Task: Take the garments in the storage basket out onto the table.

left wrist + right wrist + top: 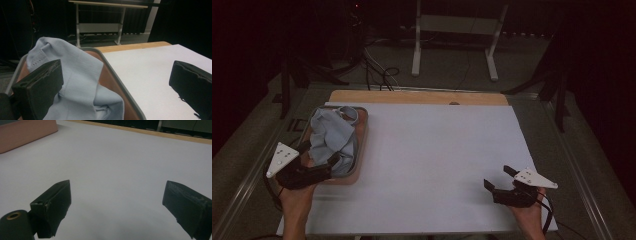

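A brown tray [362, 131] with a grey rim stands at the left of the white tabletop [437, 160]. A crumpled light blue cloth [330, 135] lies in it. My left gripper [319, 153] is at the tray's near end, open. In the left gripper view [116, 72] one jaw is over the cloth [75, 75] and the other over the white top, with the tray rim [119, 85] between them. My right gripper [497, 176] is open near the front right of the table. Its jaws [117, 187] frame bare white surface, and the tray [25, 131] shows far off.
A wooden strip [417, 97] runs along the table's far edge. Beyond it, on the dark floor, stand a white metal stand [452, 25] and several cables [379, 75]. Metal rails border the table on both sides.
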Motion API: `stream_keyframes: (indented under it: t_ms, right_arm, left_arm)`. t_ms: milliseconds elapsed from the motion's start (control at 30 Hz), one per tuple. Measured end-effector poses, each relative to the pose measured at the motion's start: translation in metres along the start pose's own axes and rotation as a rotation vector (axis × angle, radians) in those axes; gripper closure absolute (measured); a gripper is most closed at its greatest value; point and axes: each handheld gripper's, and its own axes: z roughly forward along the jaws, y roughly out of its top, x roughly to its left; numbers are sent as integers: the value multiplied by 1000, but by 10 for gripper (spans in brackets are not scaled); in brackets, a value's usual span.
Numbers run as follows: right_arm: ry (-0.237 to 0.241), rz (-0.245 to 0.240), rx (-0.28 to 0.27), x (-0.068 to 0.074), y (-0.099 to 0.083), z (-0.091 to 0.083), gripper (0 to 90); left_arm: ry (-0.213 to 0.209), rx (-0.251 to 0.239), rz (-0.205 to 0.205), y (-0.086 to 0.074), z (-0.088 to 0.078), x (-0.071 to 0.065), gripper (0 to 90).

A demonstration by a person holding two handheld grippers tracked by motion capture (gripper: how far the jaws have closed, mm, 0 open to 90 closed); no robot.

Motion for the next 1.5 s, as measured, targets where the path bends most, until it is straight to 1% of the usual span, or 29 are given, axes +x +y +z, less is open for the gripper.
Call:
stream_keyframes:
  t_ms: [167, 367, 500, 700, 1133, 1267, 1500]
  right_arm:
    - [1, 3, -3, -1, 0, -1, 84]
    - [2, 1, -1, -1, 0, 0, 84]
    - [2, 2, -2, -1, 0, 0, 84]
    - [3, 3, -1, 0, -1, 0, 84]
    - [-1, 13, -11, 0, -1, -1, 84]
    - [0, 13, -11, -1, -1, -1, 84]
    - [2, 28, -20, -2, -1, -2, 84]
  left_arm:
    - [17, 15, 13, 5, 3, 5, 2]
    - [26, 39, 25, 12, 8, 8, 2]
    - [24, 62, 36, 15, 13, 11, 2]
    - [25, 62, 17, 18, 19, 15, 2]
    - [45, 103, 32, 29, 32, 22, 2]
    - [45, 114, 29, 28, 36, 24, 2]
    - [45, 124, 20, 29, 41, 28, 3]
